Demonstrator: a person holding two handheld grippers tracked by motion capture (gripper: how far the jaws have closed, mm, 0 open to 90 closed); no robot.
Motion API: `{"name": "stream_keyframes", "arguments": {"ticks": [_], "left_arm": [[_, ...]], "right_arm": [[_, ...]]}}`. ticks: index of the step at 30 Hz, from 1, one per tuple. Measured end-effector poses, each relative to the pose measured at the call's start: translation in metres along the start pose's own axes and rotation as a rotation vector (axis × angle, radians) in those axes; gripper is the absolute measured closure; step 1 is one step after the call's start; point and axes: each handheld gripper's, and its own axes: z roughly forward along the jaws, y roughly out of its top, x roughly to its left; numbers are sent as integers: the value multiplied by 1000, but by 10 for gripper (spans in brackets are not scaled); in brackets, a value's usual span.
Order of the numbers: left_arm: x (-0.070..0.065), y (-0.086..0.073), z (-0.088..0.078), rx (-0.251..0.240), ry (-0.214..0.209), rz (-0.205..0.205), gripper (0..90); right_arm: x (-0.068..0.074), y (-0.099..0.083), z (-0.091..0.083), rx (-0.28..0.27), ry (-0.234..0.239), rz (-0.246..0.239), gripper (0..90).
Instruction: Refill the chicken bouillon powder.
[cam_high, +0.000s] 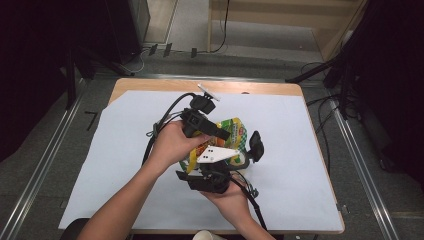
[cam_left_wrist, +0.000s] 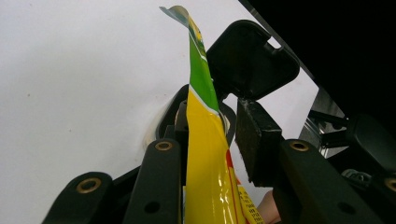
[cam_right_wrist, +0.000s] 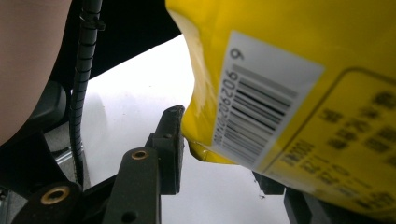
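A yellow and green snack bag (cam_high: 231, 131) is held up over the middle of the white-covered table (cam_high: 300, 200), between both hands. My left gripper (cam_high: 222, 136) comes in from the left. In the left gripper view the bag (cam_left_wrist: 205, 140) runs edge-on between the jaws of the left gripper (cam_left_wrist: 212, 112), which are closed in on its puffed lower part. My right gripper (cam_high: 245, 155) comes up from below. In the right gripper view the bag's barcoded corner (cam_right_wrist: 261, 102) lies between the jaws of the right gripper (cam_right_wrist: 219, 149); one pad (cam_right_wrist: 172, 149) just touches its edge, the other is mostly hidden.
The white sheet leaves a strip of wooden tabletop (cam_high: 150, 85) bare at the far edge. Cables (cam_high: 320, 125) and black stands (cam_high: 345, 75) sit off the table's right side. A pale round object (cam_high: 207, 235) peeks in at the near edge.
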Motion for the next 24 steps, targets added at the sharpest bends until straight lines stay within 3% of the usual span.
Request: {"name": "stream_keyframes", "arguments": {"ticks": [24], "left_arm": [[-3,-2,0,-4,-1,14,708]], "right_arm": [[1,-2,-1,-6,-13,-12,622]]}}
